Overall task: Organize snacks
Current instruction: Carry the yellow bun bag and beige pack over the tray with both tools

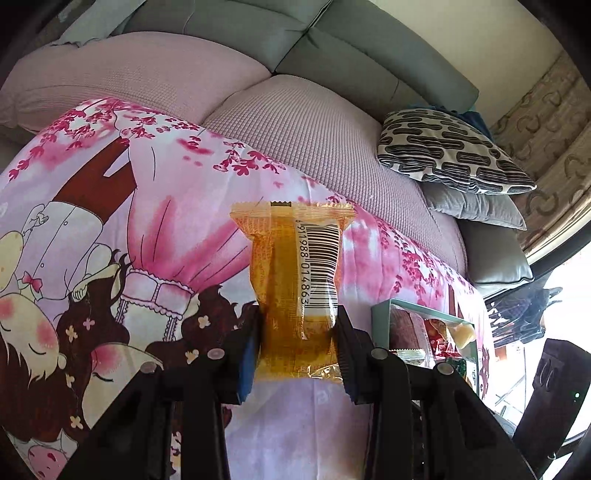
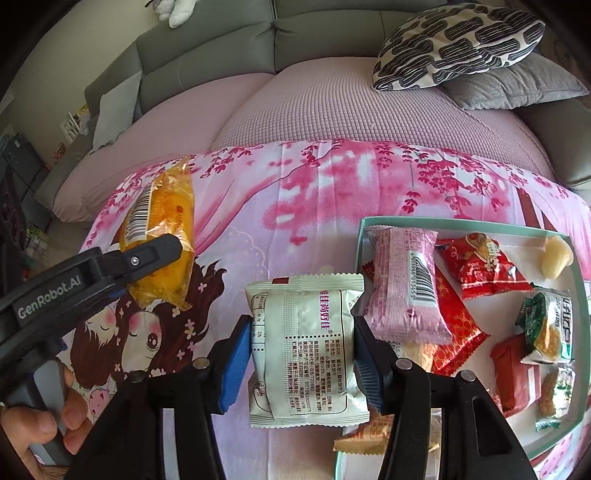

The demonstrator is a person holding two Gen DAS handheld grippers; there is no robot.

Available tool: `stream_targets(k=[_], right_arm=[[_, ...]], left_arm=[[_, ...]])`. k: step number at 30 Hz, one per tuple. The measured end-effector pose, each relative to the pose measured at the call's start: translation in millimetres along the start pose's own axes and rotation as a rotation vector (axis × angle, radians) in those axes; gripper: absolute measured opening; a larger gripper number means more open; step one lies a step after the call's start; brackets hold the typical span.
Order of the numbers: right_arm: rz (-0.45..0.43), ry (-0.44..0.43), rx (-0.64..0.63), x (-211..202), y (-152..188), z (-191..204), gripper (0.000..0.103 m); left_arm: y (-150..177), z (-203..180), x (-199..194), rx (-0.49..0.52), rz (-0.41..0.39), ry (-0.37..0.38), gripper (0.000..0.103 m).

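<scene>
My left gripper (image 1: 297, 332) is shut on an orange snack packet (image 1: 295, 273) with a barcode, held above the pink cartoon blanket (image 1: 110, 221). In the right wrist view the same packet (image 2: 162, 229) and left gripper (image 2: 147, 262) show at the left. My right gripper (image 2: 301, 350) is shut on a white snack packet (image 2: 306, 347) with printed text, held just left of the teal-rimmed tray (image 2: 364, 225). The tray holds several snacks: a pink packet (image 2: 410, 280), red packets (image 2: 480, 266), a green-white packet (image 2: 550, 325).
The blanket covers a low surface in front of a grey sofa (image 2: 332, 33) with pink seat covers (image 2: 314, 110). A black-and-white patterned pillow (image 2: 454, 44) lies on a grey cushion (image 2: 517, 85) at the right. The tray (image 1: 380, 317) shows at right in the left wrist view.
</scene>
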State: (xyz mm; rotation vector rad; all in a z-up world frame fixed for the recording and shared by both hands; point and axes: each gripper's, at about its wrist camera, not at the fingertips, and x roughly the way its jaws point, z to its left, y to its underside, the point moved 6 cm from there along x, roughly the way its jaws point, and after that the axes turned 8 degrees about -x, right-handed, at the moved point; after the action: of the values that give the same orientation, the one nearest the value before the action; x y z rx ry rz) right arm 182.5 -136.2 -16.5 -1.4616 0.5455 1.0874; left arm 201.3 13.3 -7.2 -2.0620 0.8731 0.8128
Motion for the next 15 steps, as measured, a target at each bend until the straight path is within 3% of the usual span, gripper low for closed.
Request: stream_targets(k=[7,15], right_arm=[[-0.042,-0.001,0.057,-27.3,21.1,-11.6,0.056],[-0.079,0.014,0.115,-40.1,25.5,-31.9,0.056]], left_arm=[[26.4,-14.0,-19.4,0.025,-0.021,0.028,0.039],[29.0,-43.4,-34.0,0.081,-0.073,0.057,0.039]])
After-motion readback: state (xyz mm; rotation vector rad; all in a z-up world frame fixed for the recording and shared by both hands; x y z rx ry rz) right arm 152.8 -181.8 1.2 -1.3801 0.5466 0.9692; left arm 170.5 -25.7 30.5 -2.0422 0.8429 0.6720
